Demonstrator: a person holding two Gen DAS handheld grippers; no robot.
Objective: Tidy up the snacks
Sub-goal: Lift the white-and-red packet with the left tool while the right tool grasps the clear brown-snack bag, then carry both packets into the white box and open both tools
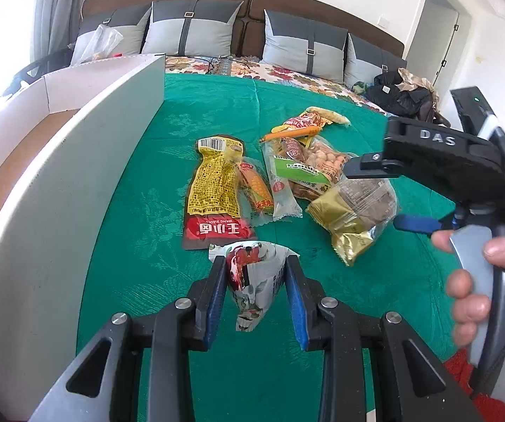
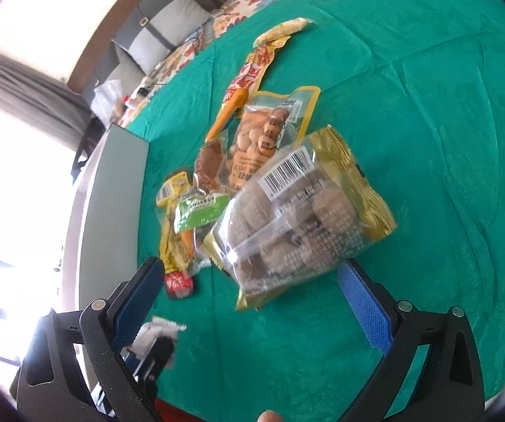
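Note:
Several snack packets lie in a loose pile on the green bedspread (image 1: 217, 112). My left gripper (image 1: 256, 263) is shut on a white and red snack packet (image 1: 256, 281), pinched upright between the blue pads. My right gripper (image 2: 248, 277) is open just in front of a gold and clear bag of brown round snacks (image 2: 301, 211); it shows in the left wrist view (image 1: 393, 197) over the same bag (image 1: 354, 211). A long yellow and red packet (image 1: 213, 190) lies at the left of the pile, with a peanut bag (image 1: 322, 165) behind.
A white cardboard box (image 1: 76, 176) with an open top stands at the left, its wall close to the pile. Grey pillows (image 1: 192, 28) line the headboard. Dark clothes (image 1: 403, 91) lie at the far right of the bed.

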